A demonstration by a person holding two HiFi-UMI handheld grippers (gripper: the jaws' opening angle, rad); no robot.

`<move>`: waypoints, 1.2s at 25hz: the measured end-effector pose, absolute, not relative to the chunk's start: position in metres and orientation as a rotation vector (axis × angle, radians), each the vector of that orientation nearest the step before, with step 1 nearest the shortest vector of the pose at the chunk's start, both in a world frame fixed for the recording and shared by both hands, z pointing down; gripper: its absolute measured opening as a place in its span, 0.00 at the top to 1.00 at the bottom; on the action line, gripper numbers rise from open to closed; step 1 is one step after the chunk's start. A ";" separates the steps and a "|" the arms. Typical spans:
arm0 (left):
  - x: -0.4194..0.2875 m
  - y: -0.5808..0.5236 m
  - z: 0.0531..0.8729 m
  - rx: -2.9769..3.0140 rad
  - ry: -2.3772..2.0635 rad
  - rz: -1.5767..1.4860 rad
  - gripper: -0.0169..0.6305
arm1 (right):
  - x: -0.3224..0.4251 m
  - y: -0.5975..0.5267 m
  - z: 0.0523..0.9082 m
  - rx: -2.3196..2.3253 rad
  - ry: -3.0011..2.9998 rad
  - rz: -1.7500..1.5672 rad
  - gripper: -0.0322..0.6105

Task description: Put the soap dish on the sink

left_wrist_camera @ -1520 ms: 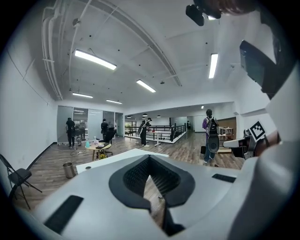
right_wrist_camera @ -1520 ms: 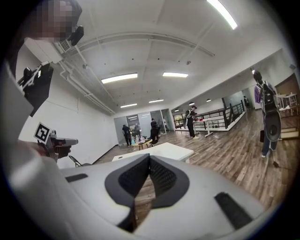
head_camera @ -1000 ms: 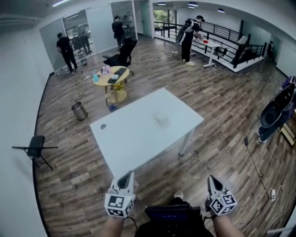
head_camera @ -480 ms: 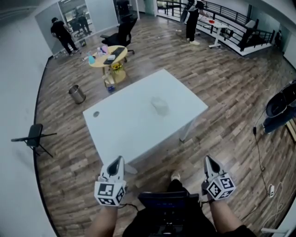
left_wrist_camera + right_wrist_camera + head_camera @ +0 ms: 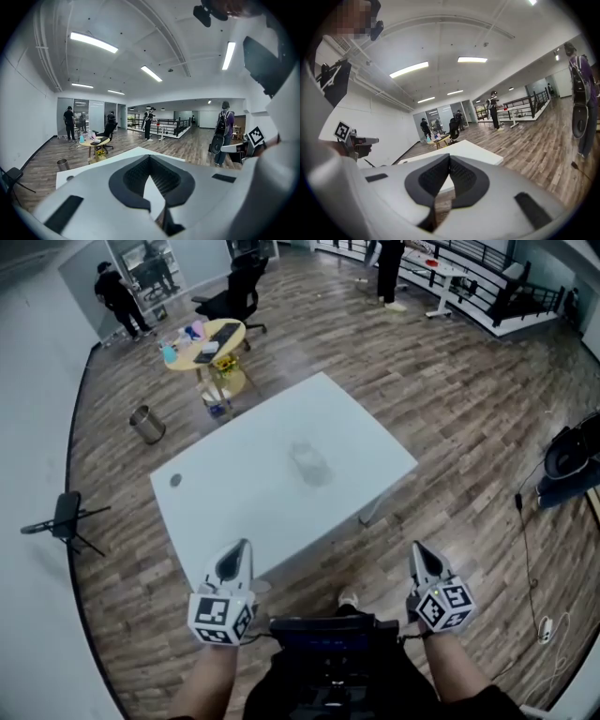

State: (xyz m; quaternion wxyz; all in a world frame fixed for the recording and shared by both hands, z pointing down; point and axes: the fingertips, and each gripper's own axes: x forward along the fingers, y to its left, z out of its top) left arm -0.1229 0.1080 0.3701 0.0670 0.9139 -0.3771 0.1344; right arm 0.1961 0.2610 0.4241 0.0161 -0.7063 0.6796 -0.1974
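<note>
1. The approach is judged to be the step in hand: the soap dish point(image 5: 309, 465) (a pale, blurred shape) is seen lying near the middle of the white table point(image 5: 211, 517), well apart from both grippers.
2. The left gripper point(image 5: 238, 547) and right gripper point(image 5: 418, 549) are held with jaws together, nothing between them.
3. Next, one pair of jaws would have to be parted and brought to the dish; no sink is shown.
</note>
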 end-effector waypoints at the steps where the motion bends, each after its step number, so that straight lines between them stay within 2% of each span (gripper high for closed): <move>1: -0.116 0.101 0.368 2.751 -1.148 0.401 0.99 | 0.204 0.254 0.428 -2.190 2.123 -0.629 0.94; 6: -0.095 0.071 0.361 2.736 -1.218 0.386 0.99 | 0.237 0.207 0.429 -2.149 2.179 -0.635 0.94; 13: -0.097 0.043 0.363 2.675 -1.328 0.372 0.99 | 0.246 0.155 0.434 -2.070 2.262 -0.664 0.94; 22: -0.136 -0.007 0.372 2.579 -1.422 0.439 0.99 | 0.215 0.085 0.452 -2.018 2.329 -0.763 0.94; 30: -0.124 -0.078 0.379 2.589 -1.346 0.391 0.99 | 0.208 0.021 0.439 -2.054 2.365 -0.737 0.94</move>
